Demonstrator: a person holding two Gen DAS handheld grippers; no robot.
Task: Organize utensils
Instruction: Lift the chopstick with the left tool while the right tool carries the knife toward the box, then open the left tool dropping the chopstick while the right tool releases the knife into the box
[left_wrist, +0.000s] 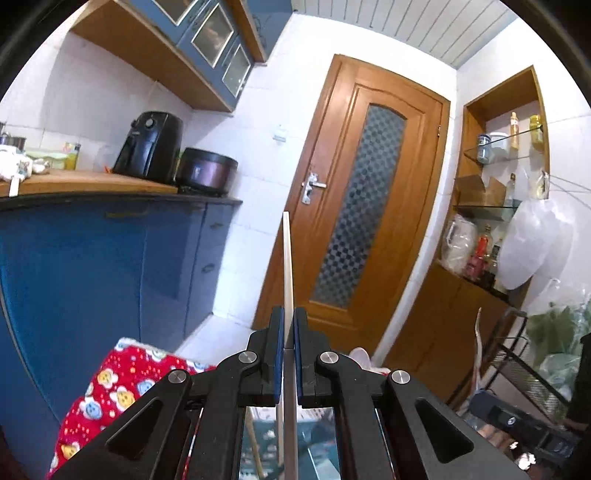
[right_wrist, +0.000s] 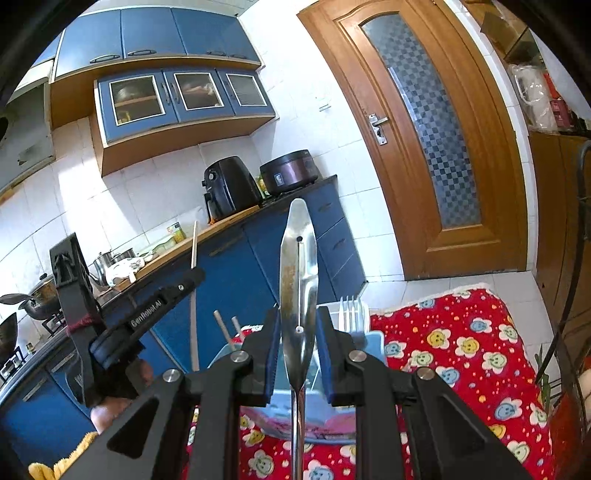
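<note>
the left tool (left_wrist: 289, 332) is clamped on a pale chopstick (left_wrist: 287, 258), which points to twelve o'clock, likely held upright so it can drop end-first into a holder. in the right wrist view the same tool sits at nine o'clock. the right tool (right_wrist: 298, 332) grips a metal spoon (right_wrist: 298, 258), bowl up, probably for the same reason. just behind it stands a pale blue utensil rack (right_wrist: 375, 341) with a white fork (right_wrist: 351, 312) and two sticks (right_wrist: 225, 328) already in it; those crowd the slots. the rack rests on a red flowered cloth (right_wrist: 461, 343), with the blue cabinets (right_wrist: 258, 251) beyond.
</note>
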